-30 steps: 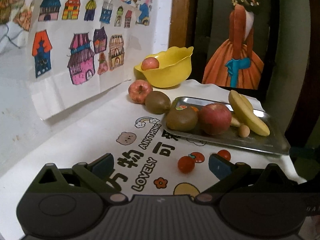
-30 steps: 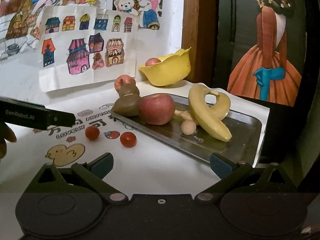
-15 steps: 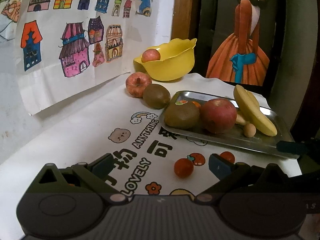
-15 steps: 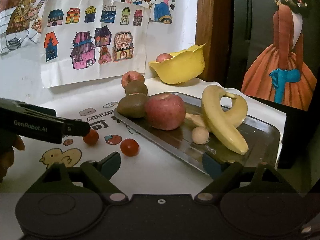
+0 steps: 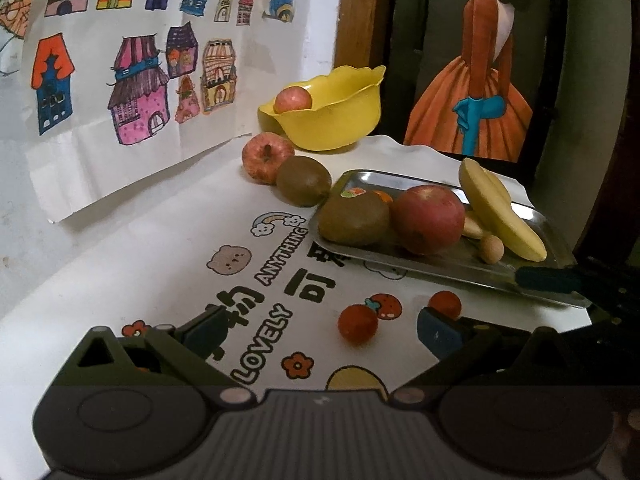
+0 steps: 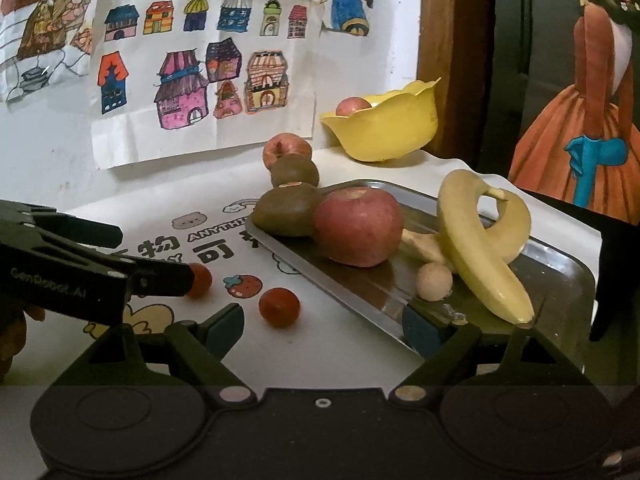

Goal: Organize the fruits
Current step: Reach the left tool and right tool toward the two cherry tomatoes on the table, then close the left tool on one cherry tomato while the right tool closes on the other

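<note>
Both grippers have been carried forward over the last second, so the fruit is seen larger and nearer in each wrist view; nothing on the table point(image 5: 132, 248) has been shifted.

The steel tray point(image 6: 560, 280) lies at about 3 o'clock of the printed cloth, and the right gripper point(image 6: 322, 326) has been brought up to its near edge, one fingertip now just over the rim. Its jaws are held wide and nothing is held between them.

The yellow bowl point(image 5: 332, 120) stands at 12 o'clock, well apart from both grippers, with one apple already inside it. A second apple point(image 5: 266, 156) and a kiwi point(image 5: 304, 180) rest on the cloth between bowl and tray. On the tray are kept a kiwi, the big red apple point(image 6: 358, 226), the bananas point(image 6: 480, 248) and a small tan ball.

The left gripper point(image 5: 320, 328) is likewise spread wide and empty, and has been advanced toward the two cherry tomatoes; the nearer tomato point(image 5: 357, 324) now lies just ahead, between its fingers. A pick of this tomato is judged to be the step in hand, with sorting barely begun.
</note>
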Available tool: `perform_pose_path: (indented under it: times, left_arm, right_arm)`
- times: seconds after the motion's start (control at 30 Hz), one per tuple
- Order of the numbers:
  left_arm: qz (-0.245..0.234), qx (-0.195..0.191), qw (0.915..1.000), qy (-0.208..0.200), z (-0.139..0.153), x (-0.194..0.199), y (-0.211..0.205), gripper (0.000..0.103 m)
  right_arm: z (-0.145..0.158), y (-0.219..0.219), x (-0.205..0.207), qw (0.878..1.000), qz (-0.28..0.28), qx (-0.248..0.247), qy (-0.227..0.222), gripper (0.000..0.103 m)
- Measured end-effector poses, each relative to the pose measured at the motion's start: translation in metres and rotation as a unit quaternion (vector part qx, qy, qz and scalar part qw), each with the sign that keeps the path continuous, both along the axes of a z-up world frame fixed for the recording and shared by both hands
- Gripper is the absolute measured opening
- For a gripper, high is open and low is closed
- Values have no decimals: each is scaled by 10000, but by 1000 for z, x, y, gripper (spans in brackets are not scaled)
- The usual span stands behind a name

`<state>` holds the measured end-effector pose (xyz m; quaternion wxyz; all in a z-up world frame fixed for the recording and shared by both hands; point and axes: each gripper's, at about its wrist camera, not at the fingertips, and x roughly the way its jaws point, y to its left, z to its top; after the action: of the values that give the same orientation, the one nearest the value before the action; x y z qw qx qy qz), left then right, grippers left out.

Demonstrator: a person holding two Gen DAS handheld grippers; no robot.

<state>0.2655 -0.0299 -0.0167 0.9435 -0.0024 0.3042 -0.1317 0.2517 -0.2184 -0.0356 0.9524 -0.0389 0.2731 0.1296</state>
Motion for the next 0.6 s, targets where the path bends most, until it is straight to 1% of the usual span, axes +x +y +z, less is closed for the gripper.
perform_pose_path:
  times: [0.1, 0.17, 0.3, 0.37, 0.53, 0.6]
  left_arm:
    - [-101, -47, 9999, 12, -1, 1, -1, 102]
    - [-132, -65, 9999, 24, -1, 2, -2, 97]
    - [-206, -55, 9998, 47, -2, 6, -4, 91]
    - [-237, -45, 9997, 70, -2, 8, -5, 86]
    - [-354, -10, 9993, 131, -3, 11, -9, 77]
    - [-394, 17, 9991, 144, -4, 11, -11, 74]
  right_arm:
    - [-1, 1, 2, 10000, 84, -5, 8, 80]
    - [-1, 3, 4, 9999, 139, -21, 14, 75]
    - [-2, 6, 8, 9997, 215, -77, -15, 68]
    - [-2, 7, 9, 9996, 260, -133, -40, 60]
    - [-3, 11, 9, 9988, 462, -150, -19, 46]
    - [-3, 13, 10, 9984, 535, -186, 11, 43]
